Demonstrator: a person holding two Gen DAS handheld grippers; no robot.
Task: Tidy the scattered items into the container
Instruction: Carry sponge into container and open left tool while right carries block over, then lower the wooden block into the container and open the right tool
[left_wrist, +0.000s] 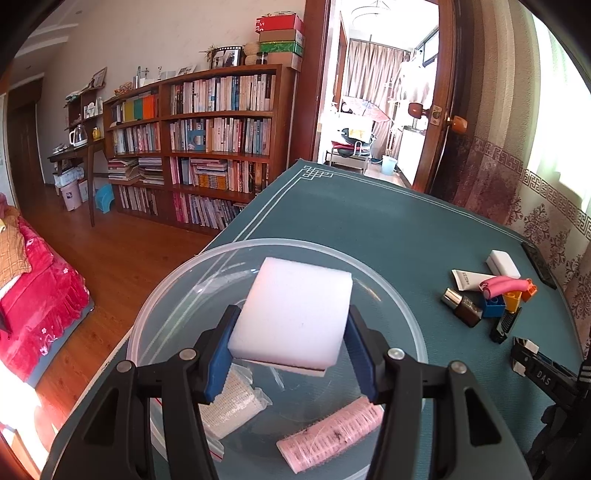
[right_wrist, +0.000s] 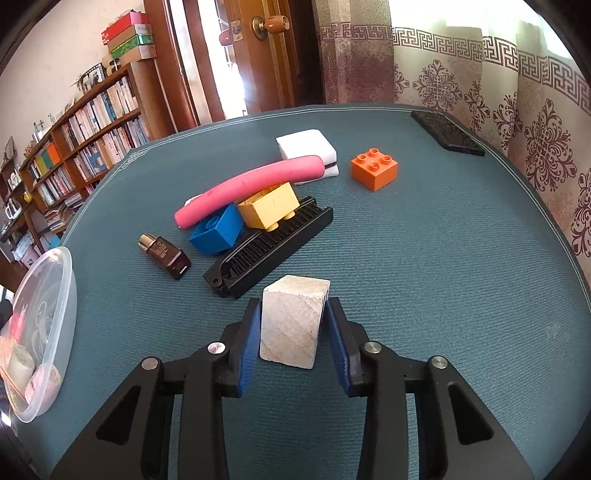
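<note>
My left gripper (left_wrist: 293, 314) is shut on a white sponge block (left_wrist: 291, 295), held over the clear plastic bowl (left_wrist: 388, 284). In the bowl lie a pink roller (left_wrist: 332, 432) and a bagged white bandage roll (left_wrist: 229, 406). My right gripper (right_wrist: 293, 302) is shut on a pale wooden cube (right_wrist: 291, 325) low over the teal table mat (right_wrist: 443, 277). Just beyond it a pile lies scattered: a pink foam tube (right_wrist: 251, 184), yellow brick (right_wrist: 269, 206), blue brick (right_wrist: 218, 232), black comb (right_wrist: 269, 243), brown bottle (right_wrist: 166, 254), orange brick (right_wrist: 373, 168) and a second white sponge (right_wrist: 306, 147).
A black phone (right_wrist: 447, 133) lies at the mat's far right edge by the patterned curtain (right_wrist: 535, 122). A white squeeze tube (left_wrist: 467, 278) lies beside the pile. The bowl (right_wrist: 44, 332) stands at the table's left edge, above wooden floor and bookshelves (left_wrist: 207, 147).
</note>
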